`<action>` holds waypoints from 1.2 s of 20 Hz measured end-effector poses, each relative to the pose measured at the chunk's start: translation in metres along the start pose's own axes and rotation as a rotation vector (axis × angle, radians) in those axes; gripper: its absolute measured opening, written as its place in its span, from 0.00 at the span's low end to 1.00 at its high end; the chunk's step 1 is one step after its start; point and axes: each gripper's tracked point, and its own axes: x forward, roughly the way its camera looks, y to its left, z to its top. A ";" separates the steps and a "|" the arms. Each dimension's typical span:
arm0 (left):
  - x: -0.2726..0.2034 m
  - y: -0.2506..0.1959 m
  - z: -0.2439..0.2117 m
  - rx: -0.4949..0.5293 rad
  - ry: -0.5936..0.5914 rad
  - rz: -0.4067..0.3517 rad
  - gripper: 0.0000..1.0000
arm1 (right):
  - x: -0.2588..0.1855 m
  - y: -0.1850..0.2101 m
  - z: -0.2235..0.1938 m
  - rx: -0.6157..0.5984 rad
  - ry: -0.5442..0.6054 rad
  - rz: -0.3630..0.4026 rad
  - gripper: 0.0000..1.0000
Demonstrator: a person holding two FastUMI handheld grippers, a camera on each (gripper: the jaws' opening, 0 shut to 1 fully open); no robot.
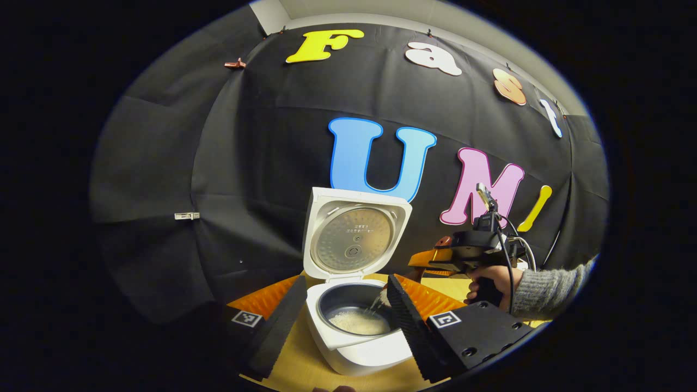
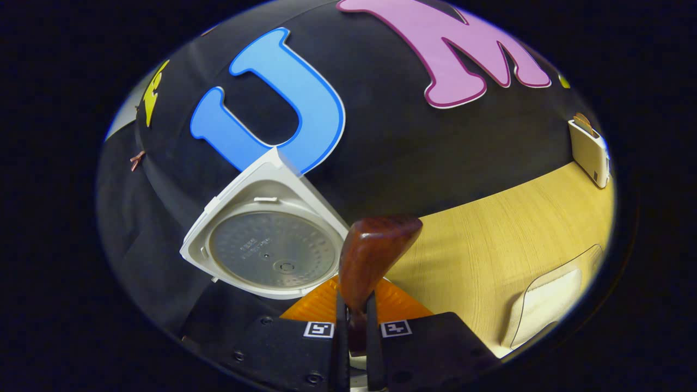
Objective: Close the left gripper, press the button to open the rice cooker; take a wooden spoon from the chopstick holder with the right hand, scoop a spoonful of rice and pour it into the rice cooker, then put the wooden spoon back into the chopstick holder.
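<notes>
Closest to my lens, the right tool [image 2: 355,326] is clamped on the wooden spoon [image 2: 373,261], both fingers pressing its handle. My left tool [image 1: 343,321] hangs with fingers apart, framing the open rice cooker [image 1: 354,305] on the tabletop [image 2: 490,239], lid [image 1: 354,237] upright. I see rice [image 1: 359,322] falling into its pot.
</notes>
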 end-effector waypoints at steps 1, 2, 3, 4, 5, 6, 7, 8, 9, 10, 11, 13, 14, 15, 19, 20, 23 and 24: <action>0.002 0.002 0.000 -0.004 0.000 0.004 0.95 | 0.002 0.000 -0.002 -0.013 0.003 -0.004 0.16; 0.004 0.004 -0.003 -0.008 0.004 0.010 0.95 | 0.004 -0.002 -0.004 -0.032 0.004 -0.009 0.16; 0.005 0.005 -0.004 -0.013 0.006 0.015 0.95 | 0.004 -0.001 -0.003 -0.052 0.000 -0.010 0.16; 0.005 0.006 -0.005 -0.017 0.006 0.018 0.96 | 0.005 0.002 -0.003 -0.072 -0.006 -0.007 0.16; 0.006 0.006 -0.006 -0.020 0.009 0.018 0.95 | 0.005 0.006 0.000 -0.096 -0.017 0.000 0.16; 0.007 0.007 -0.007 -0.019 0.011 0.018 0.95 | 0.004 0.009 0.002 -0.129 -0.028 0.005 0.16; 0.008 0.007 -0.009 -0.017 0.015 0.020 0.95 | 0.002 0.012 0.004 -0.167 -0.037 0.009 0.16; 0.009 0.007 -0.009 -0.017 0.015 0.019 0.95 | 0.001 0.016 0.006 -0.208 -0.046 0.014 0.16; 0.010 0.007 -0.009 -0.017 0.014 0.017 0.95 | -0.001 0.021 0.007 -0.252 -0.055 0.023 0.16; 0.011 0.007 -0.009 -0.018 0.013 0.015 0.95 | -0.002 0.027 0.008 -0.292 -0.063 0.032 0.16; 0.012 0.007 -0.008 -0.019 0.012 0.013 0.95 | -0.004 0.033 0.009 -0.332 -0.069 0.044 0.16; 0.013 0.007 -0.010 -0.022 0.011 0.011 0.95 | -0.010 0.045 0.006 -0.395 -0.064 0.070 0.16; 0.013 0.006 -0.010 -0.023 0.012 0.010 0.95 | -0.011 0.050 0.004 -0.427 -0.063 0.085 0.16; 0.014 0.005 -0.011 -0.024 0.013 0.009 0.95 | -0.012 0.056 0.003 -0.467 -0.066 0.098 0.16; 0.013 0.002 -0.011 -0.030 0.012 0.001 0.95 | -0.020 0.075 0.000 -0.631 -0.087 0.135 0.16; 0.013 0.001 -0.012 -0.032 0.012 0.000 0.95 | -0.021 0.079 -0.002 -0.668 -0.090 0.143 0.17; 0.013 -0.001 -0.011 -0.038 0.009 -0.006 0.95 | -0.027 0.096 -0.008 -0.800 -0.107 0.182 0.16; 0.012 -0.001 -0.012 -0.039 0.009 -0.007 0.95 | -0.030 0.104 -0.014 -0.844 -0.109 0.203 0.16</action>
